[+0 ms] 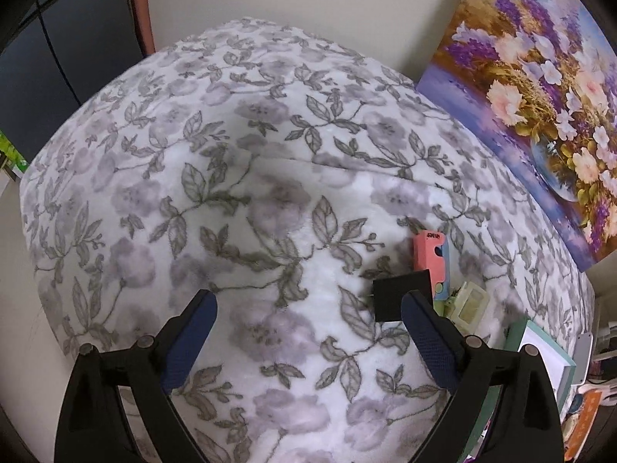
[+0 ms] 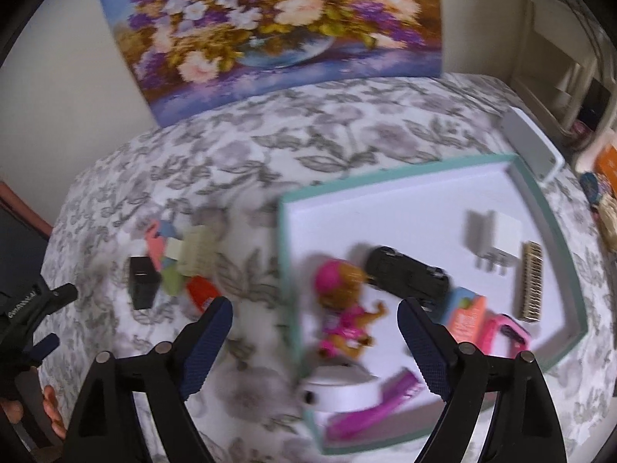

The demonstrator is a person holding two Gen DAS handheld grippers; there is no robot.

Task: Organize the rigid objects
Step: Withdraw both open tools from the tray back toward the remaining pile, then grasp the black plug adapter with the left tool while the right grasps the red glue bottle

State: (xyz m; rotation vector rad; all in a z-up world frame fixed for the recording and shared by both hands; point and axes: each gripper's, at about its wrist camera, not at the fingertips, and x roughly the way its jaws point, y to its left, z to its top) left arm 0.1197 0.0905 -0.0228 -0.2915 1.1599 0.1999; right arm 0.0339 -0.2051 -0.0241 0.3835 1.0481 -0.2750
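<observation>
A shallow white tray with a teal rim point(image 2: 555, 208) lies on a bed covered by a white blanket printed with grey leaves and lilac flowers point(image 2: 347, 123). Inside it sit a black toy car point(image 2: 408, 276), a pink-and-brown doll figure point(image 2: 343, 308), a white plug adapter point(image 2: 497, 243), a gold-toned ribbed bar point(image 2: 531, 281), an orange carton point(image 2: 468, 314), a pink plastic piece point(image 2: 505, 332), a magenta comb point(image 2: 370, 409) and a white round object point(image 2: 343, 389); blur hides finer detail. To the tray's left, loose on the blanket, a black block point(image 2: 142, 281) lies beside a cluster of a pink box point(image 2: 156, 249), a pale cream frame point(image 2: 198, 254), a green piece point(image 2: 171, 281) and a red-orange item point(image 2: 200, 293).

The right gripper point(image 2: 314, 326) hovers over the tray's left rim, fingers spread wide, nothing between them. The left gripper point(image 1: 308, 314) hangs over bare blanket, fingers equally wide and empty; the black block point(image 1: 401, 295) lies just beyond its right finger. A flower painting on canvas point(image 2: 277, 31) leans against the wall behind.
</observation>
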